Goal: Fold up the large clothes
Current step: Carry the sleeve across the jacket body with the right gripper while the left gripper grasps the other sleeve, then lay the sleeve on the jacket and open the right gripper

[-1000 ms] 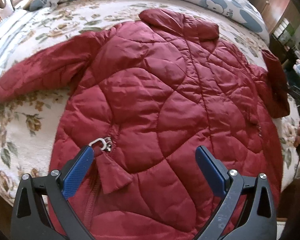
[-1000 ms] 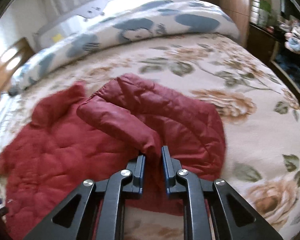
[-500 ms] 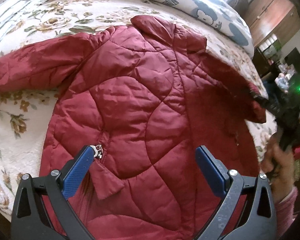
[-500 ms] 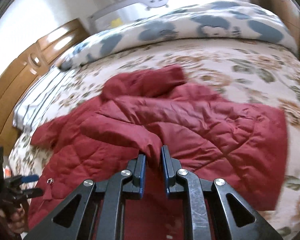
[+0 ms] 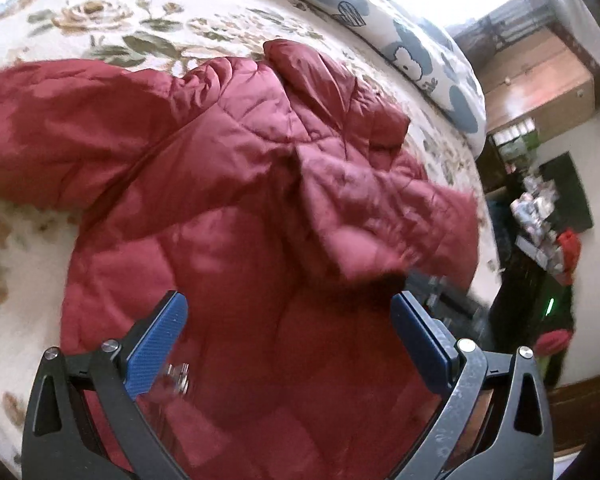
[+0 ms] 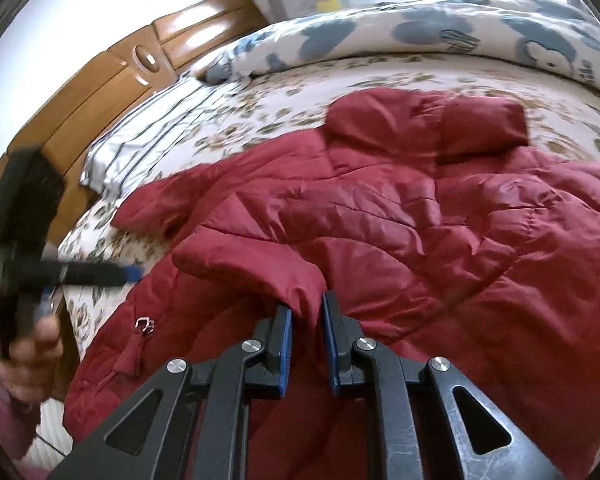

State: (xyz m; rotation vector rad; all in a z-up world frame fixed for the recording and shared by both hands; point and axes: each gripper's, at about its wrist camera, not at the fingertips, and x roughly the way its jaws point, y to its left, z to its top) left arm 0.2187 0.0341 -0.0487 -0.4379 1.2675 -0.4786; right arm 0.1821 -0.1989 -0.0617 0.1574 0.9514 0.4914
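Note:
A dark red quilted jacket (image 5: 228, 208) lies spread on the floral bed, collar toward the pillows. My left gripper (image 5: 288, 340) is open and empty above its lower hem, next to a metal zip pull (image 5: 178, 376). My right gripper (image 6: 306, 340) is shut on the cuff of the jacket's right sleeve (image 6: 260, 272) and holds it folded across the jacket's body (image 6: 440, 240). That sleeve shows in the left wrist view (image 5: 376, 216) lying over the chest. The other sleeve (image 5: 60, 128) stretches out flat to the left. The left gripper (image 6: 96, 274) shows blurred at the left of the right wrist view.
The floral bedspread (image 5: 100, 20) covers the bed. A blue-and-white patterned duvet (image 6: 440, 36) lies along the far side. A wooden headboard (image 6: 112, 80) stands at the left. Cluttered shelves and a wooden cabinet (image 5: 540, 92) stand beyond the bed's right edge.
My right gripper has carried the sleeve cuff leftward over the jacket's body. My left gripper has shifted right and stayed open.

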